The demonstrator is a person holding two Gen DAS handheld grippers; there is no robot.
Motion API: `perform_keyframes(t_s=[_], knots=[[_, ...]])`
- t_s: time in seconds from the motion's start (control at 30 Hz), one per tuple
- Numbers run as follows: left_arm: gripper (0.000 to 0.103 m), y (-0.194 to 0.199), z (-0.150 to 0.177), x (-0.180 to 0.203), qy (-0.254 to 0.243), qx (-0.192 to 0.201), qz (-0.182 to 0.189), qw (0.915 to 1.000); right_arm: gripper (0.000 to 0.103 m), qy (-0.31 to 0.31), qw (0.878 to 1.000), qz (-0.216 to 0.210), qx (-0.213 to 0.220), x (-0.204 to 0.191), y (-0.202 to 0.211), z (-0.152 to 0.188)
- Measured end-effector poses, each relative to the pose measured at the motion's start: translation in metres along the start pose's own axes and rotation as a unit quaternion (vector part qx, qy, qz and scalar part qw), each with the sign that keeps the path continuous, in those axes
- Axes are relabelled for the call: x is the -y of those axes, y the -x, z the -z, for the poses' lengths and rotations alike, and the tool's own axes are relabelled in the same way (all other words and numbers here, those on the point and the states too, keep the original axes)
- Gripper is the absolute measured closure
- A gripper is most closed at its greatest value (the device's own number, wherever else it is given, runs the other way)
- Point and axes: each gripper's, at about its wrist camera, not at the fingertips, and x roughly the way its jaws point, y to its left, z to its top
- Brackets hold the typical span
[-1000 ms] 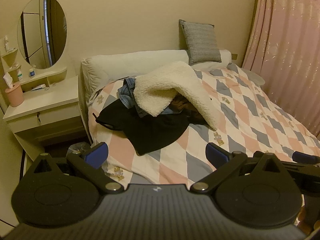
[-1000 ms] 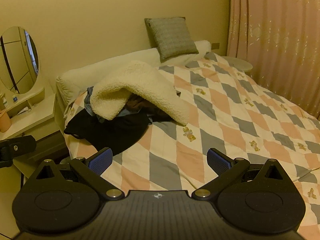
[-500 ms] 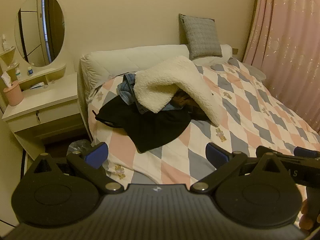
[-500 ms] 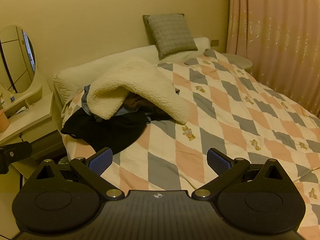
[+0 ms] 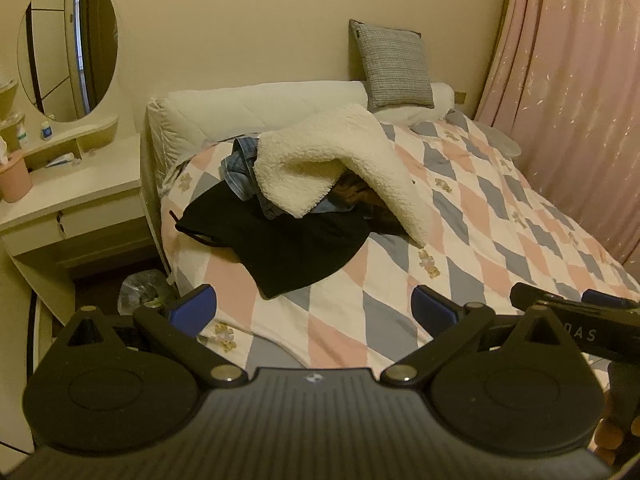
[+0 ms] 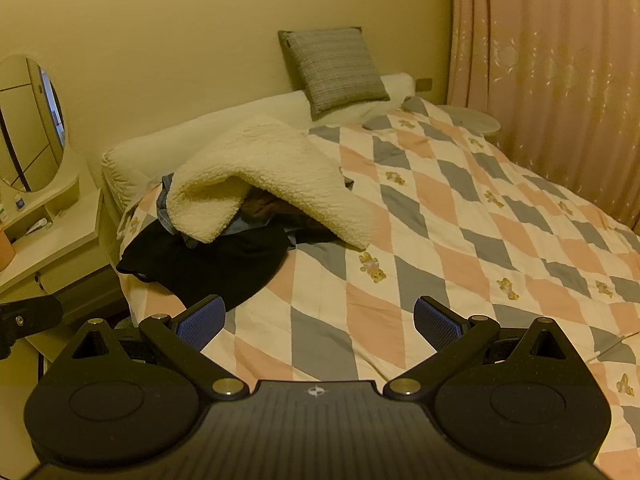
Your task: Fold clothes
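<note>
We held the left gripper [image 5: 314, 308] and right gripper [image 6: 318, 320] with jaws spread wide and empty above the quilted bed [image 6: 460, 240], well short of the clothes pile [image 6: 256, 208] heaped near its pillow end.

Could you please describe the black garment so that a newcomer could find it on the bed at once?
On the checked quilt, a heap of clothes lies near the headboard. The black garment spreads flat at its front, under the cream fleece, the only plain dark, flat piece.
</note>
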Motion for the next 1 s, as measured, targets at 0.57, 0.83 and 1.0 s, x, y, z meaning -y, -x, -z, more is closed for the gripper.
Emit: perform_keyframes(t_s=[0.57,0.83,1.0], knots=[[0.001,-0.009,-0.005,-0.004,0.005,-0.009,0.005,0.9999,0.000,-0.009,1.000,0.003,-0.003,0.002,-0.005,-0.003],[0.001,-0.013,-0.007,-0.007,0.009,-0.012,0.010,0.9998,0.000,-0.023,1.000,0.000,-0.008,0.007,-0.009,-0.004],[0.001,-0.014,-0.008,-0.010,0.010,-0.015,0.002,0.9998,0.000,-0.025,1.000,-0.002,-0.011,0.006,-0.011,-0.004]])
